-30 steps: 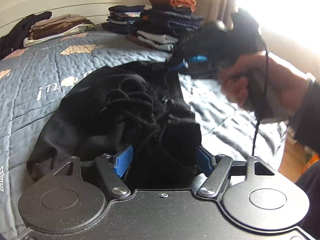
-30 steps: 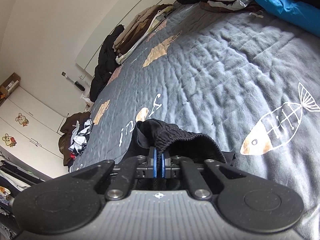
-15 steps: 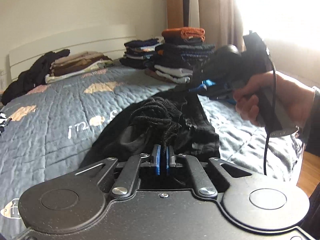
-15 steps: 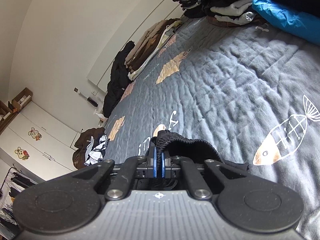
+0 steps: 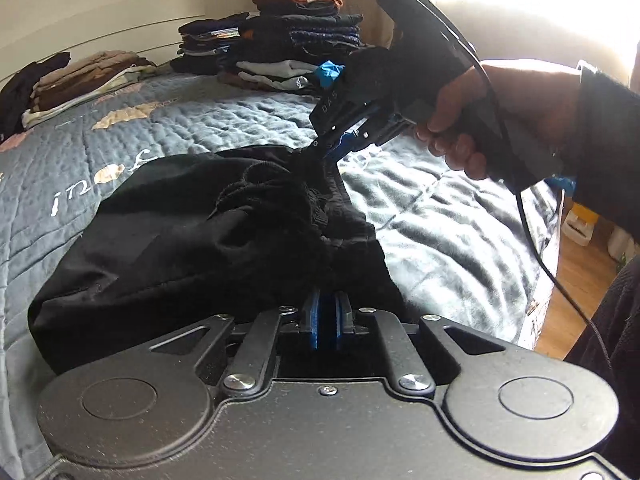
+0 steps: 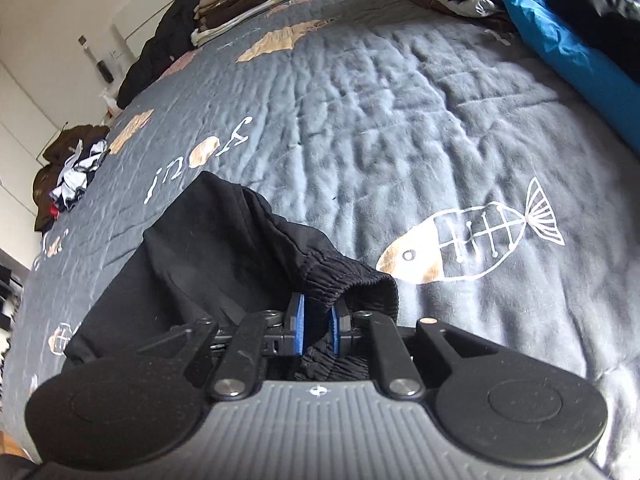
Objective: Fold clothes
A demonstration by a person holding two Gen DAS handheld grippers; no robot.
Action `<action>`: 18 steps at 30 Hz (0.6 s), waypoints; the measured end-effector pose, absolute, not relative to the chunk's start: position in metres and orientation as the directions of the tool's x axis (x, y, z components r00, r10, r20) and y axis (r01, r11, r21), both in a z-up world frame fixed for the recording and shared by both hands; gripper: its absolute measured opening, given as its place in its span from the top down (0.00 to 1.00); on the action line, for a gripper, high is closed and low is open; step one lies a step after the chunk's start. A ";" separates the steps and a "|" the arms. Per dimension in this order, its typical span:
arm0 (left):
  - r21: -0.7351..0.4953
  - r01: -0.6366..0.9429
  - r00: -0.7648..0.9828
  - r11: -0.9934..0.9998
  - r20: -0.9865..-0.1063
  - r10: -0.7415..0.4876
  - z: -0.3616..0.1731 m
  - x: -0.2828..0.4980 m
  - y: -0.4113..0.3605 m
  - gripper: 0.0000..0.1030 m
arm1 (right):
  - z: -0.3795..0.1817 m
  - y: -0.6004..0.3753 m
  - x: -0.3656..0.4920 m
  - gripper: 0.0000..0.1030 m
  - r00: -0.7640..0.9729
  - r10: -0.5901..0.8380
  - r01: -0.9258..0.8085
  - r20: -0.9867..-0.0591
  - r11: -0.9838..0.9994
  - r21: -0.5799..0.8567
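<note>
Black garment (image 5: 192,236), with an elastic gathered band, bunched and crumpled on a grey quilted bed (image 6: 400,92), held at two spots. Left gripper (image 5: 326,322): jaws pressed nearly together, clamped on a fold of the black cloth at the near edge. Right gripper (image 6: 316,326): jaws a little apart with the gathered band pinched between them; seen from the left view, gripped by a hand (image 5: 500,120) in a dark sleeve, angled down onto the far end of the same cloth. Rest of the garment spread ahead of and to the left of both pairs of jaws, lying rumpled on the bed, not yet a flat, squared shape.

Well beyond the jaws, at the far side of the bed: several stacks of folded clothes (image 5: 296,40), neat and layered, one topped with an orange item; a blue piece (image 6: 572,64) at the edge of the nearest stack. A loose dark heap (image 6: 72,168) off the far left edge of the bed.

Judged stage: a good share of the clothes lying folded in stacks, this black piece mid-handling and still unfolded, the loose heap apparently left to do.
</note>
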State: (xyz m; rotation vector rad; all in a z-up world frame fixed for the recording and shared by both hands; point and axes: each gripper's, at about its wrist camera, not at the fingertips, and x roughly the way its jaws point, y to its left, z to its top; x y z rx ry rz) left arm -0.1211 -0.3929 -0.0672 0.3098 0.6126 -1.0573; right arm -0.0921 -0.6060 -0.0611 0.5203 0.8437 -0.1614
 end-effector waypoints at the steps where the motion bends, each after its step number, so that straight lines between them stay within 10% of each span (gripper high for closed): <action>1: -0.077 0.878 0.345 0.473 -0.585 -0.734 -0.057 -0.119 -0.387 0.85 | -0.053 -0.604 -0.095 0.83 0.673 0.054 0.321 -0.737 0.877 0.358; 6: -0.211 0.835 0.381 0.509 -0.445 -0.810 -0.006 -0.098 -0.355 0.41 | -0.010 -0.604 -0.110 0.61 0.767 0.007 0.267 -0.642 0.906 0.329; 18: -0.373 0.677 0.422 0.635 -0.509 -0.750 -0.034 -0.008 -0.334 0.40 | -0.004 -0.543 -0.086 0.50 0.844 0.158 -0.019 -0.512 0.964 0.266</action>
